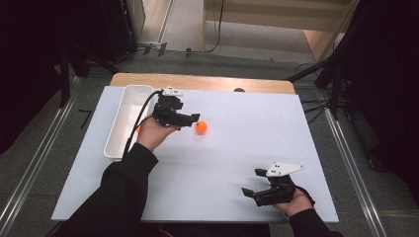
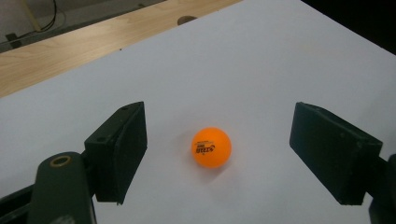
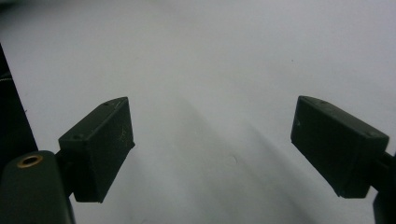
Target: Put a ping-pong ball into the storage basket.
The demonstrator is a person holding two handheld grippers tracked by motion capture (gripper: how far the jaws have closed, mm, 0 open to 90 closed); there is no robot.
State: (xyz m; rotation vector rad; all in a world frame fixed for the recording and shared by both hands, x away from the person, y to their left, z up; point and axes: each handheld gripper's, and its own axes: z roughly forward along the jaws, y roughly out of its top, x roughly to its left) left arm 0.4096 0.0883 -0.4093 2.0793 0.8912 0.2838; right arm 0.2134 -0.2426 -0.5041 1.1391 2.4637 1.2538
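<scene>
The ball (image 2: 211,147) is an orange table-tennis ball with small print on its side, lying on the white surface (image 1: 237,148) a little left of centre and toward the far half. It looks very light, hollow and hard-shelled, with a smooth skin. I judge it will roll at the slightest nudge and could squirt out from flat pads if pinched off-centre. The best hold is across its widest part, one pad on each side, closed gently.

The left tongs (image 1: 192,118) are open, jaws spread wide, with the ball between them but touching neither pad; it lies just beyond the tips in the high view. The right tongs (image 1: 253,181) are also open and empty, resting at the near right of the surface, well apart from the ball.

A white tray (image 1: 123,118) stands along the far left edge, just left of the left hand (image 1: 154,132). The surface is a flat, matte white sheet over a wooden top (image 1: 197,81), offering nothing to stop a rolling ball. Beyond lies grey floor with cables, and dark curtains hang at both sides.
</scene>
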